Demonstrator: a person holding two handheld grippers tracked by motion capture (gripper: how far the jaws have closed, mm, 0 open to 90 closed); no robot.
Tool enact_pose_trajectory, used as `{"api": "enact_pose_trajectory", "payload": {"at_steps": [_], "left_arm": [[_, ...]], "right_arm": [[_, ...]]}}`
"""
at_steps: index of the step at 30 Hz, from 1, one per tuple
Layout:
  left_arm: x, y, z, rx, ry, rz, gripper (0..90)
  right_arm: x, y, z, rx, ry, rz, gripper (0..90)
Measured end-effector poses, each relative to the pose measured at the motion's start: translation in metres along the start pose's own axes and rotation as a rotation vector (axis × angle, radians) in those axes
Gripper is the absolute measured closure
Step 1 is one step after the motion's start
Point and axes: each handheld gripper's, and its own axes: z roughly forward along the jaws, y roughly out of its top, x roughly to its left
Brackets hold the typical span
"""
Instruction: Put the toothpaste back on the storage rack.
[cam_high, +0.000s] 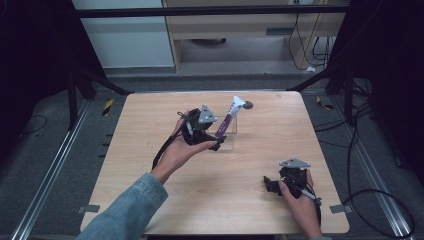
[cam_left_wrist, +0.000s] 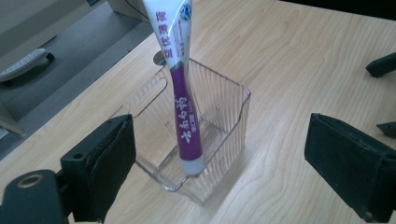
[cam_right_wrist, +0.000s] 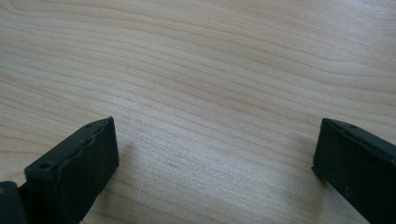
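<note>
A: What's the left gripper (cam_high: 216, 142) doing?

B: It sits near the middle of the desk (cam_high: 150, 120), toward the far edge, held in the left hand (cam_high: 177, 150). Its 2 jaws are spread wide and clasp nothing.

A: And the tube (cam_high: 229, 117)?

B: In the left gripper view the tube (cam_left_wrist: 180, 84) stands in a clear box (cam_left_wrist: 233, 116), cap end down on the box floor, leaning with its flat end up over the rim. The box is just beyond the jaws, between them.

A: The right gripper (cam_high: 272, 185)?

B: Near the desk's right front corner, well apart from the box, in the right hand (cam_high: 300, 200). Its jaws gape too, with bare wood between them.
</note>
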Motion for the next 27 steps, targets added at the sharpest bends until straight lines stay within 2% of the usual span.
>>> {"api": "enact_pose_trajectory", "payload": {"at_steps": [6, 19, 27], "left_arm": [[0.001, -0.014, -0.009, 0.001, 0.003, -0.004, 8.0], [-0.001, -0.033, -0.015, 0.006, -0.013, -0.017, 7.1], [0.007, -0.054, -0.015, 0.02, -0.006, -0.06, 5.8]], "right_arm": [[0.0, 0.0, 0.001, -0.001, -0.004, -0.005, 0.3], [0.0, 0.0, 0.001, -0.001, -0.005, -0.005, 0.3], [-0.001, 0.001, 0.001, -0.001, -0.005, -0.006, 0.3]]}}
